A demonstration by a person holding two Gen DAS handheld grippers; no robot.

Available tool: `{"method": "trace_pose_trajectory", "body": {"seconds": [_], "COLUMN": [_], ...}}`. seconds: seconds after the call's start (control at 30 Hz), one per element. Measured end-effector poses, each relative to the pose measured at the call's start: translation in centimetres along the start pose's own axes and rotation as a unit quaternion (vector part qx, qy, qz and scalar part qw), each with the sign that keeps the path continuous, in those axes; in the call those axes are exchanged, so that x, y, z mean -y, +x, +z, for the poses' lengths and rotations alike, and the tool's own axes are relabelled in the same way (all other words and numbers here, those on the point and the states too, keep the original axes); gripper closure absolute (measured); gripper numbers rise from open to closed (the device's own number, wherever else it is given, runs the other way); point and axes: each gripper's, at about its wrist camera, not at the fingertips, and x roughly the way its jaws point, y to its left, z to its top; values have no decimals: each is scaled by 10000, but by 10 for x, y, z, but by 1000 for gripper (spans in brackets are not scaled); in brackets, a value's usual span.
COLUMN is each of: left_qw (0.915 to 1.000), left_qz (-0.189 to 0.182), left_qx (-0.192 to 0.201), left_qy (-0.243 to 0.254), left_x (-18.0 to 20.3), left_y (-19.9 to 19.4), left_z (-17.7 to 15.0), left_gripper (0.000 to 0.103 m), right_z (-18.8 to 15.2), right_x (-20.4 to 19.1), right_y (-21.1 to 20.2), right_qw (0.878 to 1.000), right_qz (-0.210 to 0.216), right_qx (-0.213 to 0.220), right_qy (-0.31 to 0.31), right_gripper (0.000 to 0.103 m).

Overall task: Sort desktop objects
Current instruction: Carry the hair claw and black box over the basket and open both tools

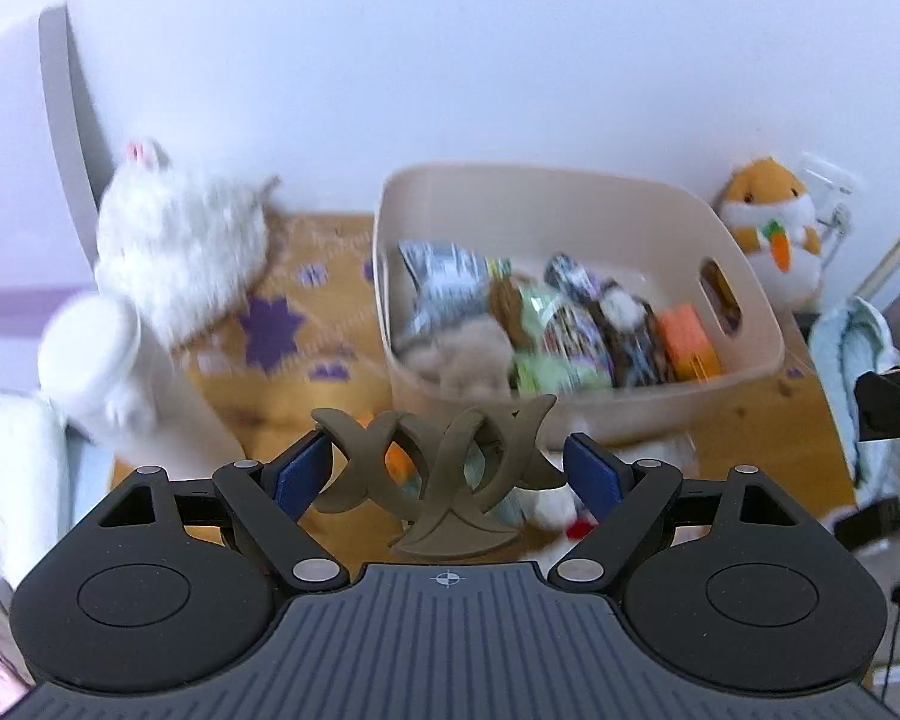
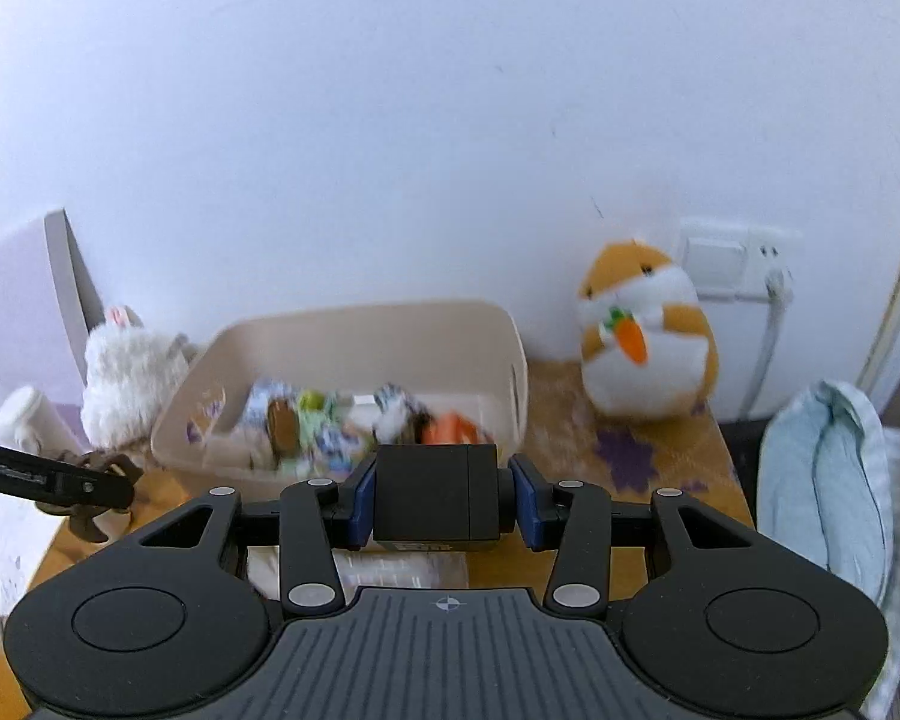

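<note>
Bin [image 1: 576, 192] dead ahead of both tools, long axis running crosswise, open top unobstructed. Left tool [image 1: 447, 468] clamped on brown hair claw [image 1: 444, 468], just short of near rim. Right tool [image 2: 444, 495] clenched on black cube [image 2: 435, 495], also behind near rim. Plush rabbit [image 1: 180, 240] left, hamster [image 2: 642, 336] right, both clear of the bin; table [image 2: 660, 516] edge close right.

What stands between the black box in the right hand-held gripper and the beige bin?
Nothing visible does. The black box, held in the right hand-held gripper, sits just before the beige bin's near wall, with no object between them. The bin is open on top.
</note>
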Motion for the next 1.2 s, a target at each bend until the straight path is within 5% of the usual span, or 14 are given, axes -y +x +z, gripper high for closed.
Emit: {"method": "trace_pose_trajectory", "body": {"seconds": [0.2, 0.47, 1.03, 1.2], "left_qw": [9997, 9987, 9977, 9974], "left_qz": [61, 77, 162, 192], "left_qx": [68, -9, -472, -661], "left_qy": [239, 513, 462, 228], "left_x": [14, 39, 55, 46], "left_y": [13, 54, 119, 117], "left_z": [36, 58, 49, 53], "left_gripper": [18, 18, 17, 17], "right_z": [32, 54, 27, 26], "right_x": [-1, 1, -26, -20], "right_y": [30, 94, 163, 160], "right_qw": [9998, 9987, 9925, 9925], "right_qz": [139, 86, -142, -101], "right_qx": [95, -356, -1088, -1181], "right_qy": [146, 341, -533, -300], "right_gripper": [61, 61, 60, 30]}}
